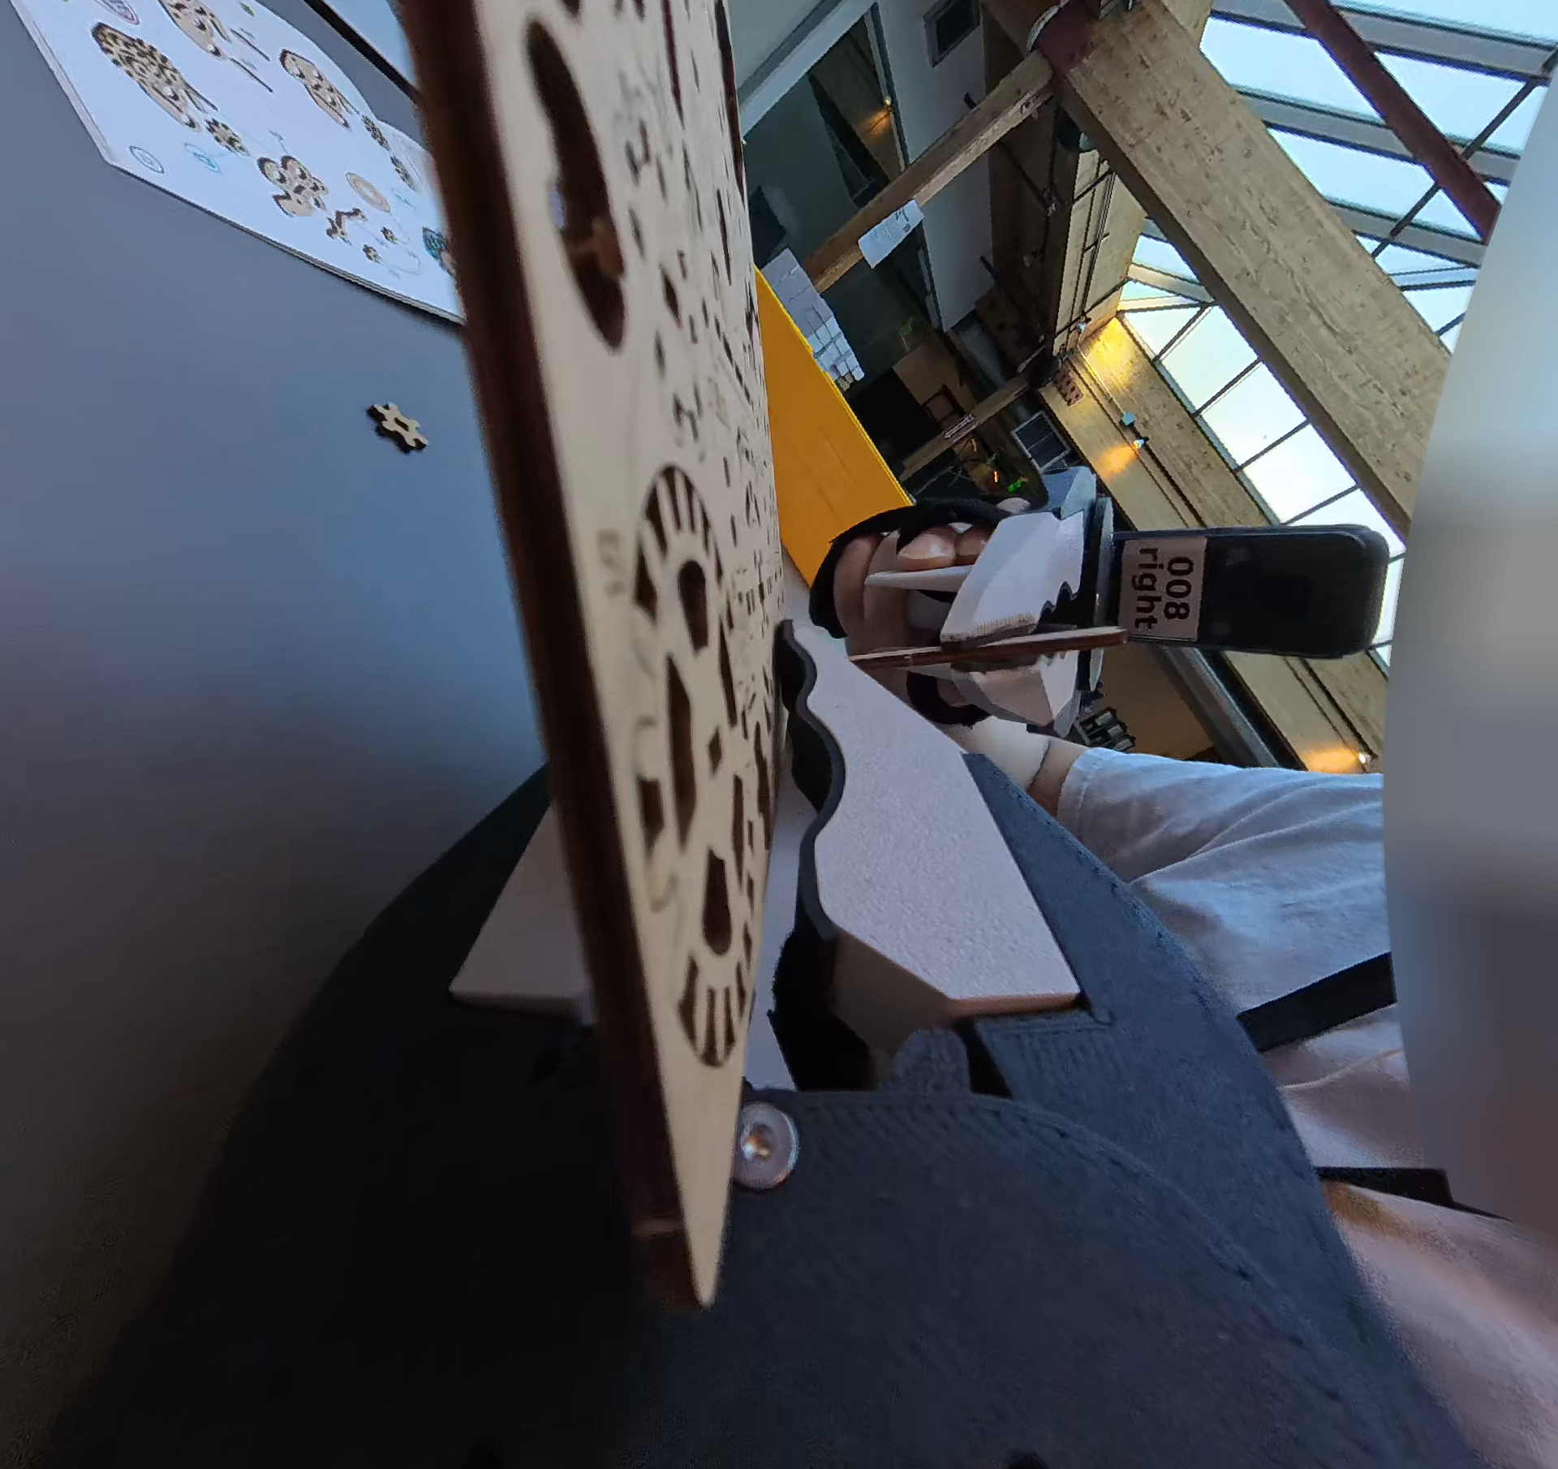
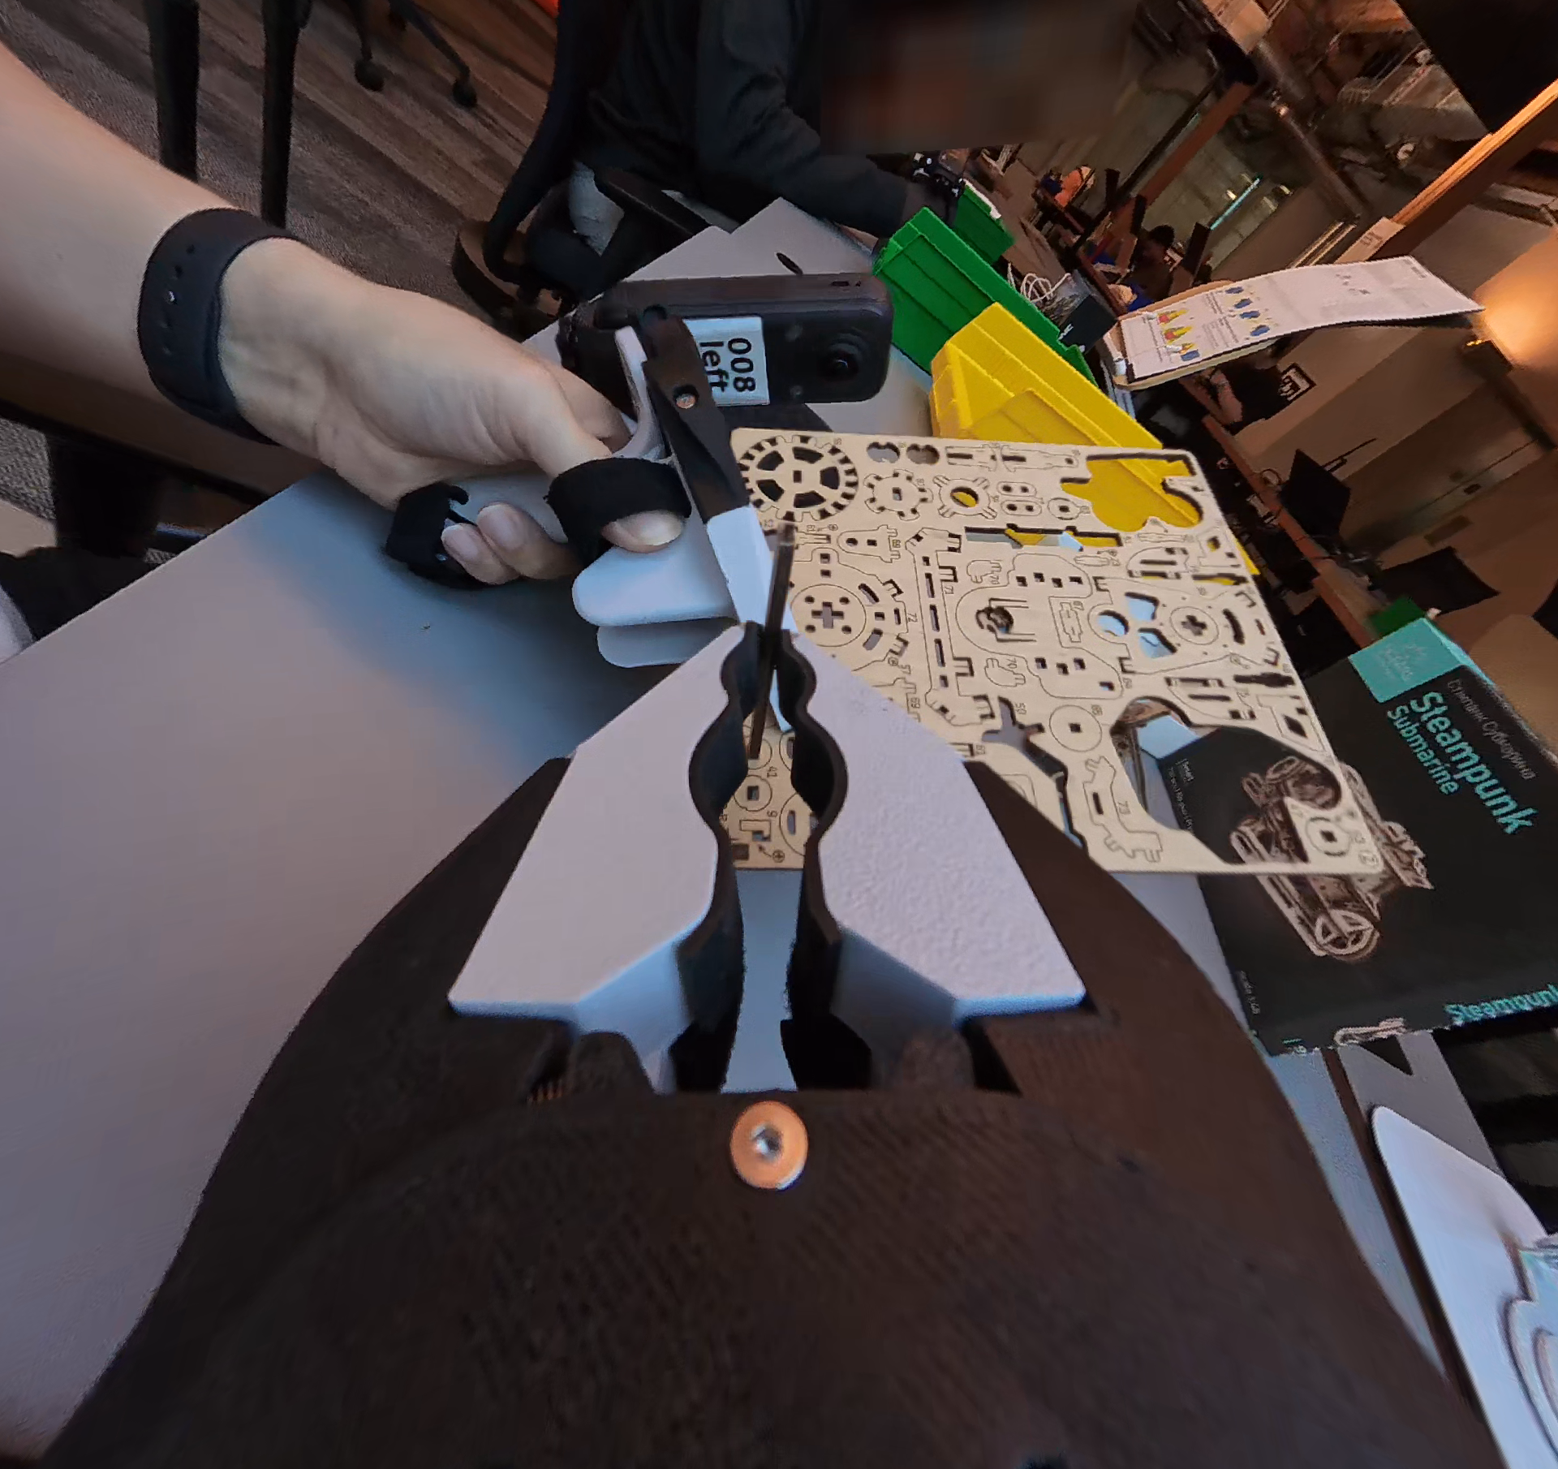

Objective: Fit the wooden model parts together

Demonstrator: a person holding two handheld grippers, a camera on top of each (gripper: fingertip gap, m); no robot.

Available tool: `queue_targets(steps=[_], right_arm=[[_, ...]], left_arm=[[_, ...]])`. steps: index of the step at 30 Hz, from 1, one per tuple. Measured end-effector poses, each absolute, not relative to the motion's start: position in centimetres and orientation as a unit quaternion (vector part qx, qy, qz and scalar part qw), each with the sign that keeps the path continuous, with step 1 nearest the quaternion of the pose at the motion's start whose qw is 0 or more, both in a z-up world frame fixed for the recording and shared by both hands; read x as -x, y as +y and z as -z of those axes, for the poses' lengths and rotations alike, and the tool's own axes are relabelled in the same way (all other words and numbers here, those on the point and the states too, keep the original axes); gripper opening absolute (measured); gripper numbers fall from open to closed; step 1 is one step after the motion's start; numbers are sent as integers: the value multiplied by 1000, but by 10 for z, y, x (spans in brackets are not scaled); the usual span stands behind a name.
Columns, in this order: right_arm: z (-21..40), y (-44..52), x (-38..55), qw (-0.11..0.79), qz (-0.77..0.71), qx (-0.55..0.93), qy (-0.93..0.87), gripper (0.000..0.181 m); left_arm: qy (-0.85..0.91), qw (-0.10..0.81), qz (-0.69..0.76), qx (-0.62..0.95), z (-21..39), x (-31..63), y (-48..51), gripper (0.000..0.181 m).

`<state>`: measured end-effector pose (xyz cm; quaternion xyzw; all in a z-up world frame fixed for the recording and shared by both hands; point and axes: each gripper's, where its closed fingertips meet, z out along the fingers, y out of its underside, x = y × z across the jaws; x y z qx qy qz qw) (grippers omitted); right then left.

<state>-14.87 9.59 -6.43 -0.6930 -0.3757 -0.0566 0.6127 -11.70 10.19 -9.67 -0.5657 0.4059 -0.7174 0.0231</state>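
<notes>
A: Where is the sheet point(image 2: 1037, 653) kept?

B: It is held off the table point(image 2: 253, 754), one edge clamped in the left gripper point(image 2: 742, 585). A thin stick point(image 2: 771, 627) is pinched in the right gripper point(image 2: 769, 670).

A: How should the push be made?

B: The stick should probably be set square on one cut part, close to the clamped edge, and pressed gently so the sheet is not bent.

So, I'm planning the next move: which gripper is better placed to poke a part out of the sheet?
Probably the right gripper: it pinches a thin stick pointed at the wooden sheet, which the left gripper holds.
</notes>
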Motion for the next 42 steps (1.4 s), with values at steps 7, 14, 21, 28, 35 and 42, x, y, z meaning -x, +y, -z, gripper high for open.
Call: queue_targets(steps=[7, 14, 21, 28, 35, 42], right_arm=[[61, 94, 132, 627, -43, 707, -325, 1], [67, 92, 139, 623, -23, 702, -344, 1], [65, 102, 141, 617, 5, 700, -360, 1], [70, 91, 134, 621, -48, 704, -341, 1], [76, 98, 147, 593, 82, 695, -399, 1], [73, 101, 144, 596, 15, 708, -379, 1]], left_arm=[[388, 22, 729, 564, 93, 118, 106, 4], [377, 15, 728, 572, 95, 117, 110, 0], [393, 18, 717, 576, 99, 116, 105, 0], [386, 23, 720, 576, 97, 117, 108, 1], [378, 23, 712, 591, 102, 115, 112, 0], [397, 24, 706, 586, 103, 115, 106, 0]])
